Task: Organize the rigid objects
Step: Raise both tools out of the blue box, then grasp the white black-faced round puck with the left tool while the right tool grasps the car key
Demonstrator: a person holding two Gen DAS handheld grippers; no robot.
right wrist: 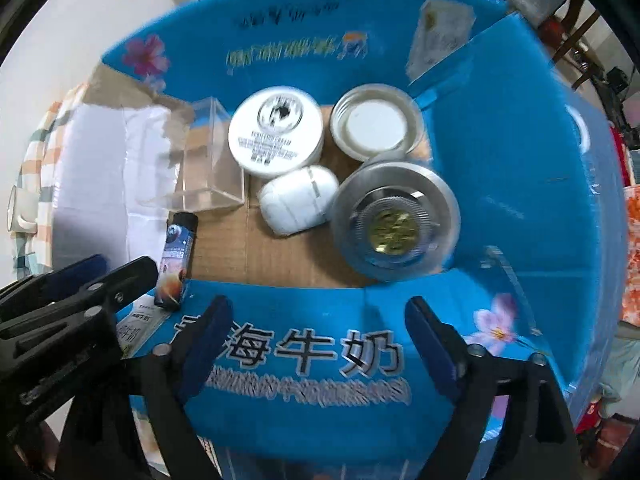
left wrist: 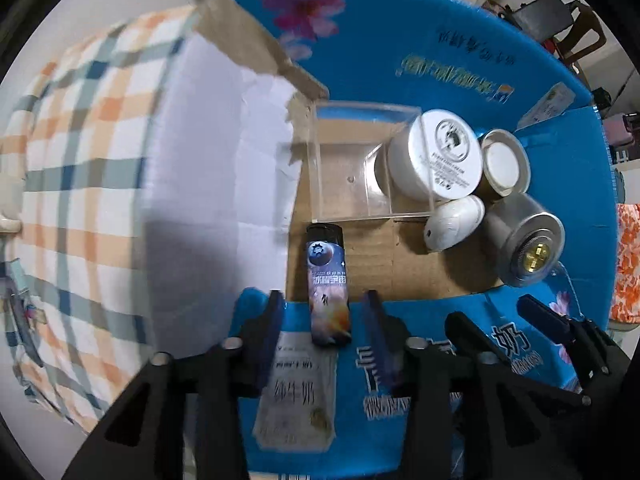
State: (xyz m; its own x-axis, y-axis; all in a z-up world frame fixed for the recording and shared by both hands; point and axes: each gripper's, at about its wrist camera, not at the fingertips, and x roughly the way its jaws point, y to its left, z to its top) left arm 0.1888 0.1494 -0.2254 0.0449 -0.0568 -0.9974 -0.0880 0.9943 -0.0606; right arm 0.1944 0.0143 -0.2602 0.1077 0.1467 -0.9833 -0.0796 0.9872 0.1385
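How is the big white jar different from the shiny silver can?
The white jar has a flat printed lid; the silver can has a ridged top with a gold middle. The jar is matte white, the can metallic grey. Both are round, upright, and inside the blue box.

Left gripper point(left wrist: 324, 306) of black angular plastic arms, dark blue ribbed pads point(left wrist: 376, 320), round silver pin heads at the joints, right gripper point(right wrist: 316, 320) matched it, black frame, blue pads point(right wrist: 426, 332), silver rivets
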